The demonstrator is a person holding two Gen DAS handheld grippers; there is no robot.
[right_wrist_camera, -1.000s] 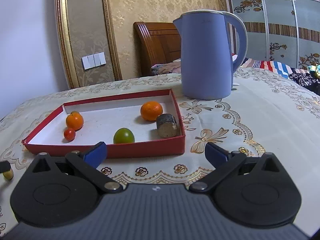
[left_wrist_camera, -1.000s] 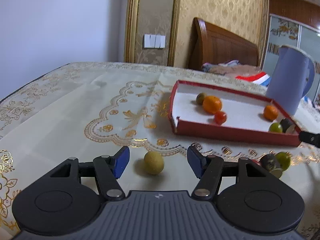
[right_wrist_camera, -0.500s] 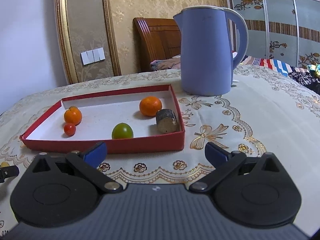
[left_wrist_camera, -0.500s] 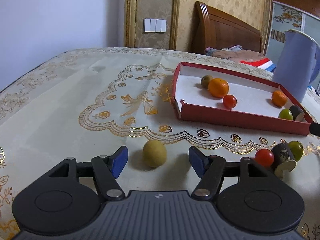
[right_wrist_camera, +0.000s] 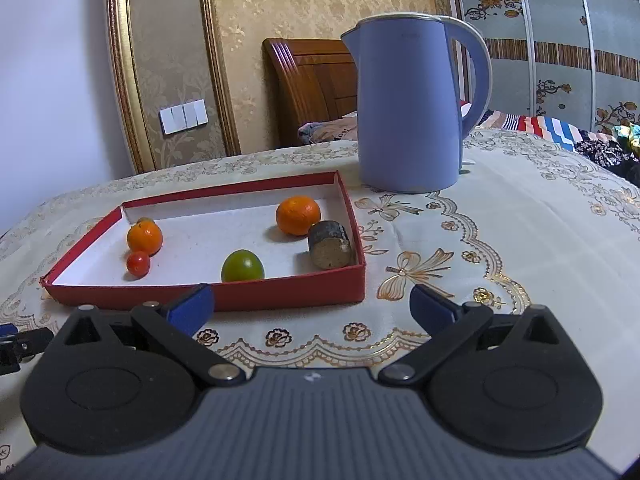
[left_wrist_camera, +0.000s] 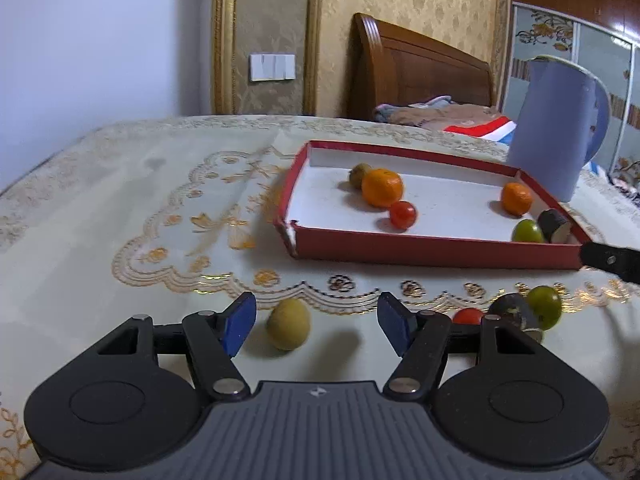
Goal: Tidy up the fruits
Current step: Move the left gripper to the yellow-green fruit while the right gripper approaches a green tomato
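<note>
A yellow-green fruit (left_wrist_camera: 288, 329) lies on the tablecloth between the blue pads of my left gripper (left_wrist_camera: 316, 326). That gripper is open and the fruit sits nearer the left pad, touching neither. A red tray (left_wrist_camera: 400, 248) beyond it holds two oranges (left_wrist_camera: 382, 187), a cherry tomato (left_wrist_camera: 403, 214), a green fruit (left_wrist_camera: 528, 232) and a dark cut piece (left_wrist_camera: 554, 226). To the right, a tomato (left_wrist_camera: 468, 316), a dark piece (left_wrist_camera: 512, 312) and a green fruit (left_wrist_camera: 544, 312) lie loose. My right gripper (right_wrist_camera: 310, 304) stands open and empty just before the tray (right_wrist_camera: 200, 294).
A tall blue kettle (right_wrist_camera: 412, 108) stands behind the tray's right corner. A finger of the right gripper (left_wrist_camera: 608, 260) reaches in at the tray's near right corner. The table carries a cream cloth with gold embroidery (left_wrist_camera: 160, 248). A bed and a wall lie behind.
My left gripper has moved in over the yellow-green fruit, which now sits lower between the pads and closer to the left one. The right gripper has held still.
</note>
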